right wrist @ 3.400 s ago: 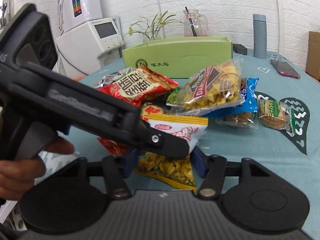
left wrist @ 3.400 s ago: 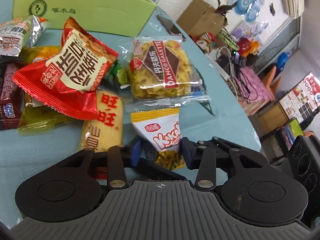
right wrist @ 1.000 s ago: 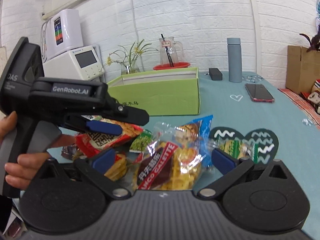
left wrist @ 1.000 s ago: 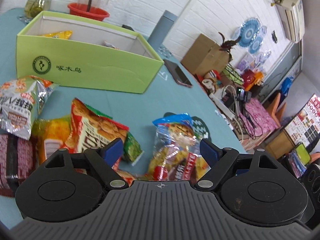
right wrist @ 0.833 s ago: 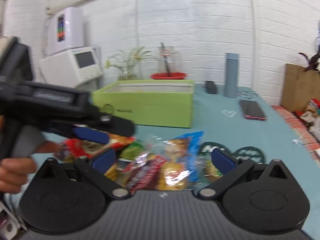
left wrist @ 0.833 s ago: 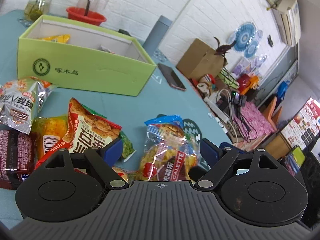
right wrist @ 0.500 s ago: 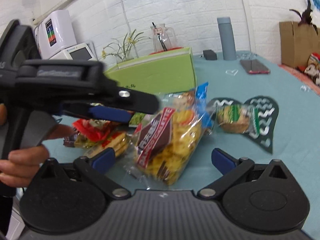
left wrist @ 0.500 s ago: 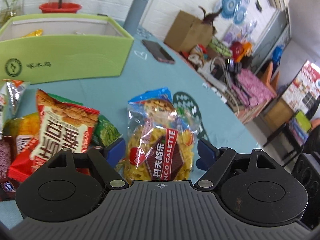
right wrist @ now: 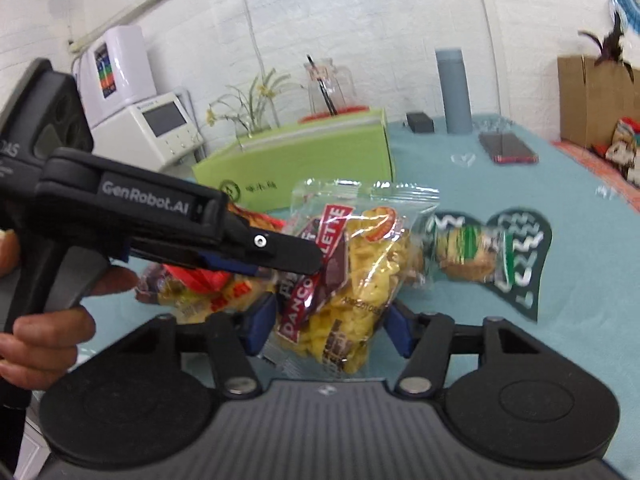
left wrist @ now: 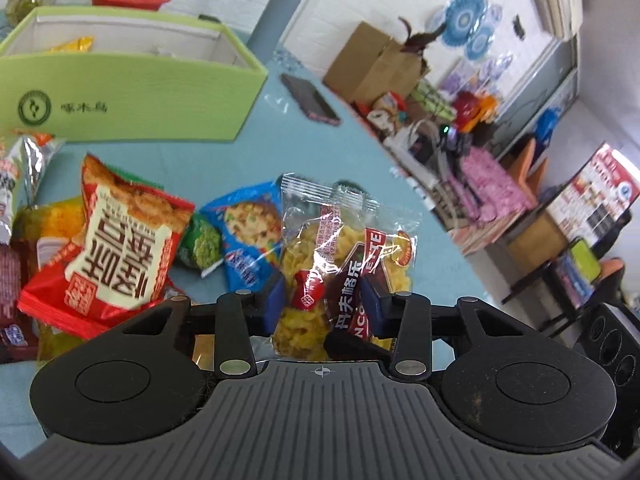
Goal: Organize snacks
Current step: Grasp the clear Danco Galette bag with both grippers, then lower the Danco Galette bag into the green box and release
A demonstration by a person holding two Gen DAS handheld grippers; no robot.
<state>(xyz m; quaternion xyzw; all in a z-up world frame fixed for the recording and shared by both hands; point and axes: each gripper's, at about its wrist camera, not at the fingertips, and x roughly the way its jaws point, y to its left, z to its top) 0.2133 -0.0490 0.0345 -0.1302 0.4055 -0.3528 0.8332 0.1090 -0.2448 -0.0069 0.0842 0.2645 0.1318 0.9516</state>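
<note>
Both claws closing on same snack bag (left wrist: 344,264): left gripper (left wrist: 324,304) pinching lower edge, right gripper (right wrist: 326,320) squeezing sides, prob. to lift toward green box (left wrist: 132,92).

The galette packet (left wrist: 340,264) is standing between both pairs of closing jaws, ahead of the left gripper (left wrist: 323,305) and right gripper (right wrist: 328,322). The box (left wrist: 132,92) is sitting behind the snack pile (left wrist: 116,248) on the table (left wrist: 248,168); the phone (left wrist: 310,98) is lying right of the box
</note>
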